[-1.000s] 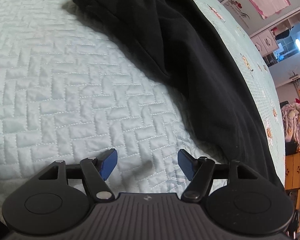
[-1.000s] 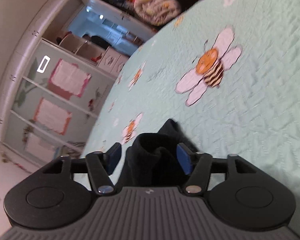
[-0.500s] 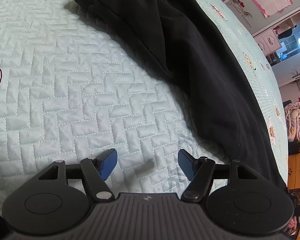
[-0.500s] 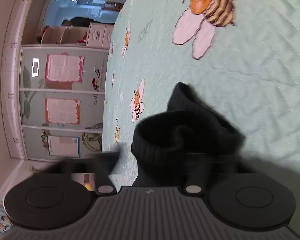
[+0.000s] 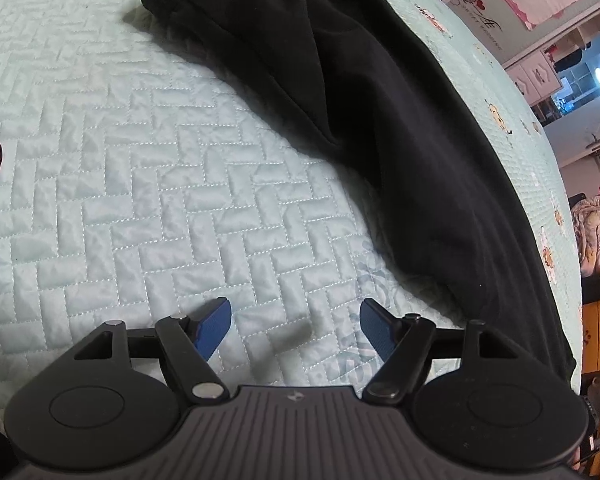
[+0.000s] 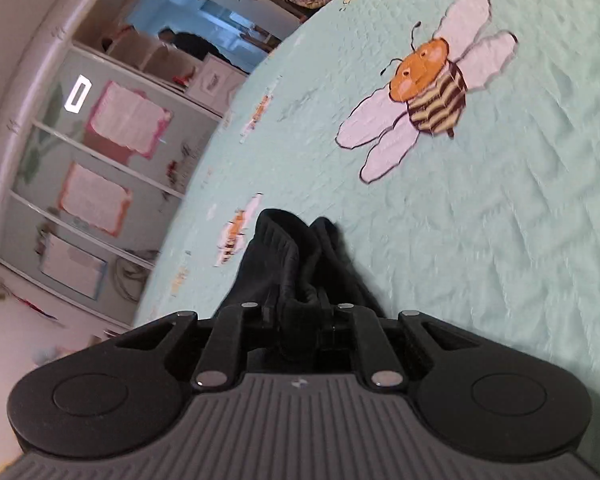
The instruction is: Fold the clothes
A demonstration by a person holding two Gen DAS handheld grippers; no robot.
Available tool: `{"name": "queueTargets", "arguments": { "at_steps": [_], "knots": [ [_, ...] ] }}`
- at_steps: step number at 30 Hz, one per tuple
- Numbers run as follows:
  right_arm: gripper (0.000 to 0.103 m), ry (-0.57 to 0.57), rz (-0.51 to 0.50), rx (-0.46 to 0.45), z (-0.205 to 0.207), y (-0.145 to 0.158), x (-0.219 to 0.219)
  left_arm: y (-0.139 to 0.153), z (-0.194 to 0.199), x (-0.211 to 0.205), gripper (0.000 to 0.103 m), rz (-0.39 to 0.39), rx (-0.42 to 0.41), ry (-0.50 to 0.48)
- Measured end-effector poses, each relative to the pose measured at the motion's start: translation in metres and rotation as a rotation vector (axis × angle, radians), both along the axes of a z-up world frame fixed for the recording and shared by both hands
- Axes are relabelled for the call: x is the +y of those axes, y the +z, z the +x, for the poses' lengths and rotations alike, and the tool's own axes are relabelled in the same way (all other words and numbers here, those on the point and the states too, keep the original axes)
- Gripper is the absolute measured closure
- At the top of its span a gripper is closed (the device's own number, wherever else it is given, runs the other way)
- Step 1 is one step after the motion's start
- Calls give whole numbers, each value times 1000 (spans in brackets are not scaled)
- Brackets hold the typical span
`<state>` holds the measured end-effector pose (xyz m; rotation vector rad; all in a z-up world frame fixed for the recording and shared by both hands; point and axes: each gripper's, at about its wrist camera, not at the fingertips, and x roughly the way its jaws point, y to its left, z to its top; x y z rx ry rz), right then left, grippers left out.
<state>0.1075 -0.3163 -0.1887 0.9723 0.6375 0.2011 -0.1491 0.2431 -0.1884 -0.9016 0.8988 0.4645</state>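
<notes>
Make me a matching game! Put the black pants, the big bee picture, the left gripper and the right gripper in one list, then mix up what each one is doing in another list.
Things:
1. black pants
2. big bee picture
3. left gripper
4. right gripper

Clues:
A. jaws opening, nothing between them, only quilt below
B. lying spread across the light green quilt
C. pinching a bunch of black cloth
D. orange head, striped body, pale wings

Pairs: 1-B, 2-D, 3-A, 4-C

Pale wardrobe doors (image 6: pixel 100 168) with pink decals; a lit doorway (image 6: pixel 220 8) beyond.
</notes>
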Motion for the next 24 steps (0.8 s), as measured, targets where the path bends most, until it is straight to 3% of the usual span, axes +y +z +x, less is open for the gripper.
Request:
{"name": "queueTargets", "arguments": {
  "at_steps": [6,10,12,14,18,21,24],
  "knots": [
    [89,-32,-37,-68,-12,15,-5,9,0,-4,29,29,-42,-8],
    [90,-14,-113,30,3,-2,-9,14,-4,0,29,44,-60,2],
    [78,-32,-111,3,-6,5,-9,19,-9,7,29,57,-79,17],
    [59,-100,-152,-30,-21,19,-8,23,-14,18,29,68,-90,51],
    [58,-221,-287,-147,-61,60,5,32,-23,49,29,89,-120,133],
    [57,-131,-327,-254,-78,88,36,34,-24,75,29,97,-145,200],
    [57,70,-316,-302,-86,97,91,23,-19,102,29,53,-154,267]
  ]
}}
